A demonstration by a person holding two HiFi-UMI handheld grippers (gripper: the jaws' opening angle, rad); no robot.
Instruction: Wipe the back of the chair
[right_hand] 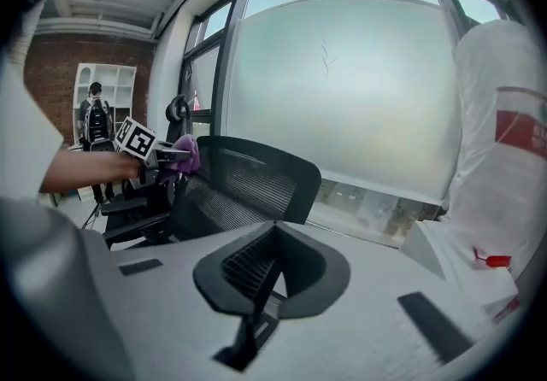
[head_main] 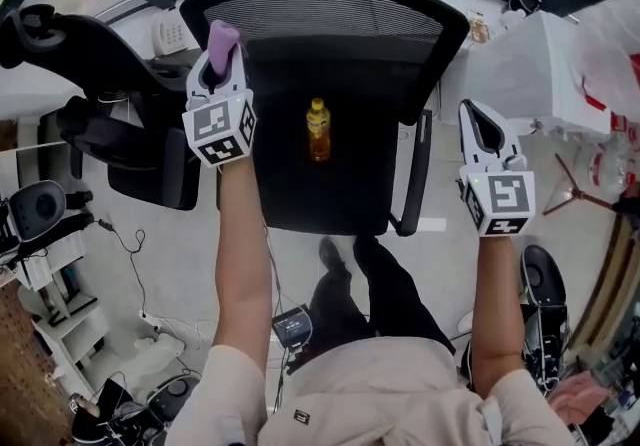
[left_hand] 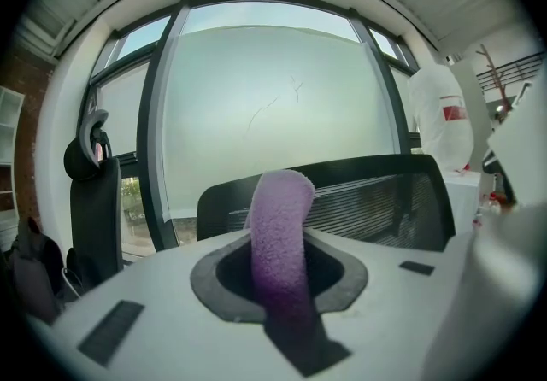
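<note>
A black office chair with a mesh back [head_main: 330, 19] stands in front of me; its back shows too in the left gripper view [left_hand: 359, 204] and in the right gripper view [right_hand: 248, 187]. My left gripper [head_main: 222, 49] is shut on a purple cloth [head_main: 222, 37], held at the left end of the chair back's top edge. The cloth [left_hand: 278, 243] sticks up between the jaws. My right gripper [head_main: 482, 124] hangs to the right of the chair beside the armrest [head_main: 415, 174], shut with nothing in it. A yellow bottle [head_main: 318, 129] stands on the seat.
A second black chair [head_main: 90, 64] stands at the left. A white wrapped object [head_main: 545, 69] with red print stands at the right, next to the window. Cables and devices lie on the floor at the left. A person [right_hand: 97, 127] stands far off by a shelf.
</note>
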